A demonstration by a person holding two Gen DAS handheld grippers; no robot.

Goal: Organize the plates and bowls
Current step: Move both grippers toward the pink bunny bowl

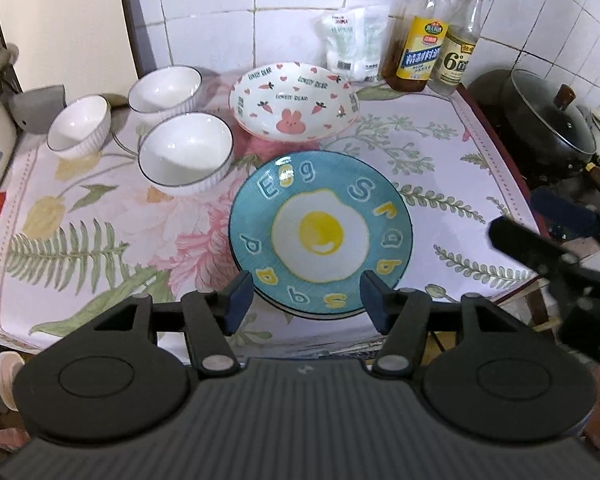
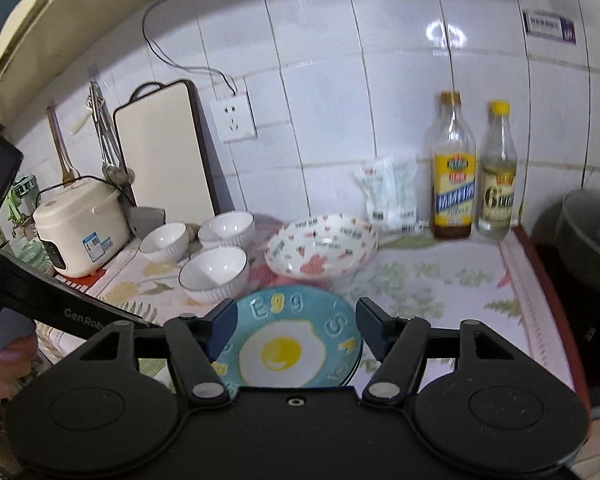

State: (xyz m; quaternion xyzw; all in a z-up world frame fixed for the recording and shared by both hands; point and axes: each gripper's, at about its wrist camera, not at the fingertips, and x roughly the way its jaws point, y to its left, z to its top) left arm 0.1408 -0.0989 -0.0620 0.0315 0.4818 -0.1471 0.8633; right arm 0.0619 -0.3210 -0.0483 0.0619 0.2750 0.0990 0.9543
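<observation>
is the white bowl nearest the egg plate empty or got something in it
Empty. The left wrist view looks straight into the white bowl beside the egg plate: only bare glossy white inside, standing upright on the floral cloth.

We see bare cloth (image 1: 440, 184) at right of frame, open to a gripper. Three bowls (image 1: 186, 152) crowd the upper left, a bunny dish (image 1: 294, 100) blocks upper centre, and bottles (image 1: 420, 36) line the wall.

White tiled wall (image 2: 400, 92) w/ a socket (image 2: 233, 118), thin cable going up from it. Counter has a floral cloth (image 1: 432, 168). At left a rice cooker (image 2: 78, 226) and a cutting board (image 2: 164, 152) leaning on the wall. Light reflects on the tiles.
</observation>
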